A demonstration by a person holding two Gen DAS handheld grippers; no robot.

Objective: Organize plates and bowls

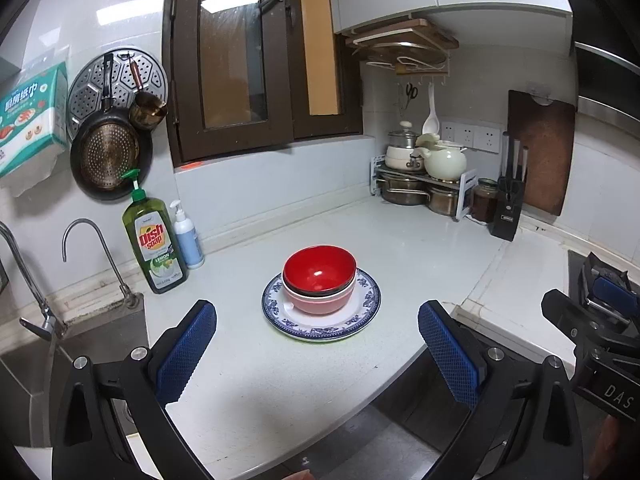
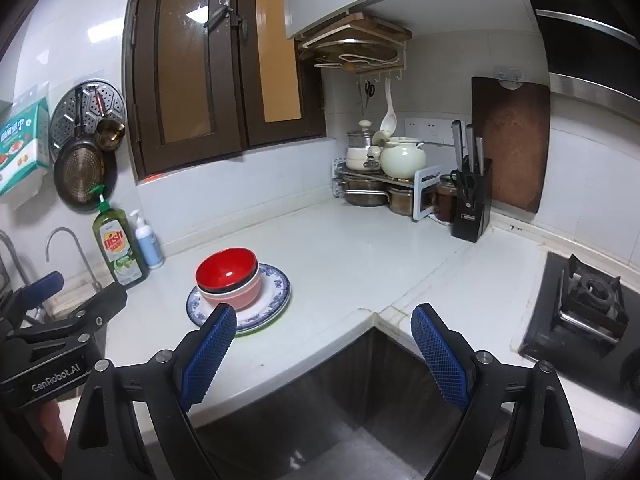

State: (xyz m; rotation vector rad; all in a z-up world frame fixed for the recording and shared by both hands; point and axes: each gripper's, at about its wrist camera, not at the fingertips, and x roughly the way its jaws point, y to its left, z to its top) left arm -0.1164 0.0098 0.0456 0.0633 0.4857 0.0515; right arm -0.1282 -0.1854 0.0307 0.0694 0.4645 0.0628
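Both wrist views face counter corner (shared: stacked bowls).

Overhead light is falling evenly across the kitchen, leaving the white counter bright and the shadows soft. A ceiling lamp is mirroring as a pale bar in the window glass and on the glossy wall tiles at far left. A small glare spot is shining inside the red bowl. Both fisheye views are bending straight lines and darkening into black corners. Focus is holding sharp, with slight softness at the edges.
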